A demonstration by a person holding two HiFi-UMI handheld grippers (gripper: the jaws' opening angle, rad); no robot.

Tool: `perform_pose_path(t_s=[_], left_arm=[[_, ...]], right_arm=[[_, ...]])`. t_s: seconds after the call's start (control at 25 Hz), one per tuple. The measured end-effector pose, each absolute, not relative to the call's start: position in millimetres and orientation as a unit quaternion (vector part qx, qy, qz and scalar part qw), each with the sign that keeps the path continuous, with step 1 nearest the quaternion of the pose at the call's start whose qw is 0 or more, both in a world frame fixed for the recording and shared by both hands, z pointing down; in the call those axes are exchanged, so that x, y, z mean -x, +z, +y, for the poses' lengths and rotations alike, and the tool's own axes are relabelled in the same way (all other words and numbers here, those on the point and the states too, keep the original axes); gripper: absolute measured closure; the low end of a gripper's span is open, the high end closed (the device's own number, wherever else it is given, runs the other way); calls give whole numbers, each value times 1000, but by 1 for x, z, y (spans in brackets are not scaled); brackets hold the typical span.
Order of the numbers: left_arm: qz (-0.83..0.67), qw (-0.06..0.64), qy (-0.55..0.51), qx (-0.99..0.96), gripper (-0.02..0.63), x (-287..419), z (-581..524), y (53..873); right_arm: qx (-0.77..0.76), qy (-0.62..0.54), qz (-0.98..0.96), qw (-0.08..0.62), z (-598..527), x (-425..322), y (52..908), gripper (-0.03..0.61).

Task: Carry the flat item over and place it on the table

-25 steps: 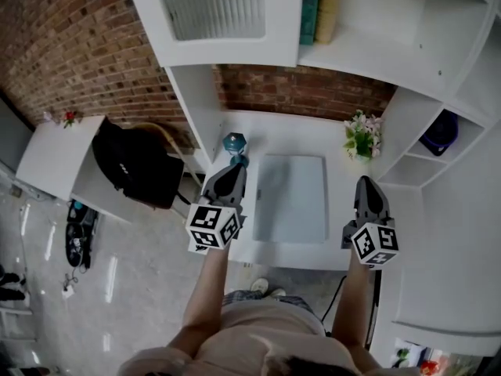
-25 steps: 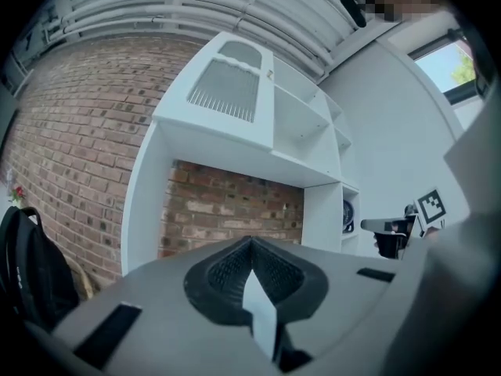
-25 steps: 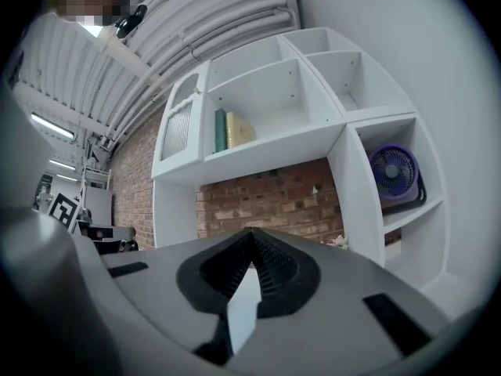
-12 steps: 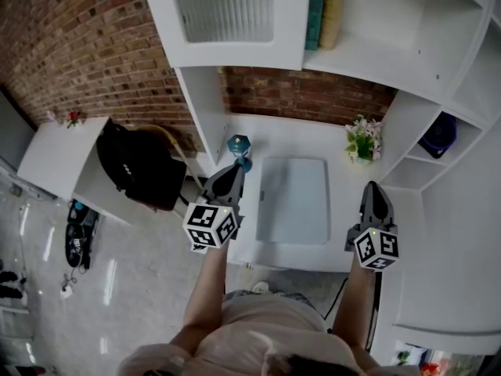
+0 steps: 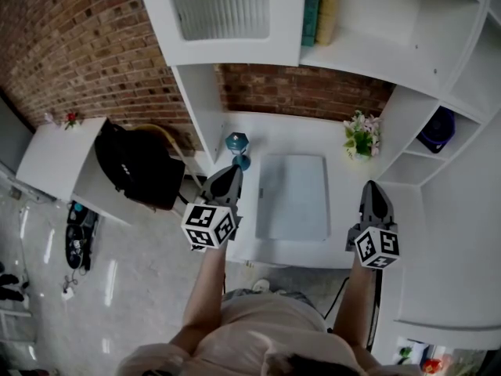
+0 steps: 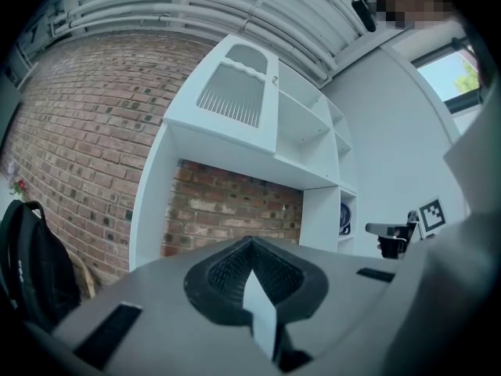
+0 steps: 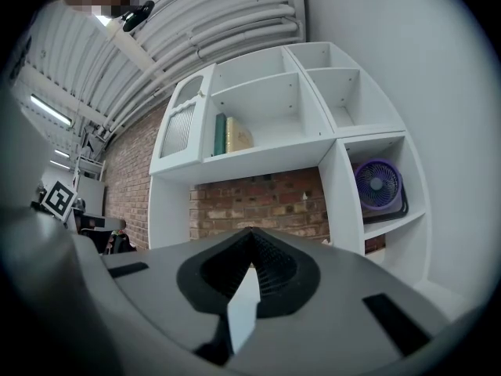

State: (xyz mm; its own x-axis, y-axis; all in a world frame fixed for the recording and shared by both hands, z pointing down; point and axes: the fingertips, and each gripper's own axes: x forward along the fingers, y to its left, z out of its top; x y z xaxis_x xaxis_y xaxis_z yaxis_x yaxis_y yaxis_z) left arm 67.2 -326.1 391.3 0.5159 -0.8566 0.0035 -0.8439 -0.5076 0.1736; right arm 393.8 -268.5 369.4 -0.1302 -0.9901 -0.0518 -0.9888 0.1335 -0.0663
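Two grippers shut, flat item down on worktop

Both grippers read empty. Left gripper (image 5: 232, 172): jaws pressed together, nothing between them in its own view. It sits just off the left edge of the flat item (image 5: 293, 197), towards its near corner. Right gripper (image 5: 373, 186): jaws likewise together on nothing, off to the right of the flat item, level with its near half. Flat item lies flat on the white worktop (image 5: 291, 135), with neither gripper touching it. Teal ornament (image 5: 237, 142) stands just beyond its far-left corner, flower pot (image 5: 361, 136) beyond its far-right corner. Judgement: carry and set-down look complete. I see nothing left but to back my grippers off. Cannot confirm this is the intended spot.
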Motion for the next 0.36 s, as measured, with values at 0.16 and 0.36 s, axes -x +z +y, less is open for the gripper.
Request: perform_pose_path(t_s=[0.16, 0.36], left_arm=[[-488, 80, -42, -868, 586, -69, -325, 391], [-488, 82, -42, -868, 586, -70, -326, 393]], right_arm=[[659, -9, 751, 40, -266, -395, 370, 565], [658, -11, 752, 34, -267, -395, 372, 565]])
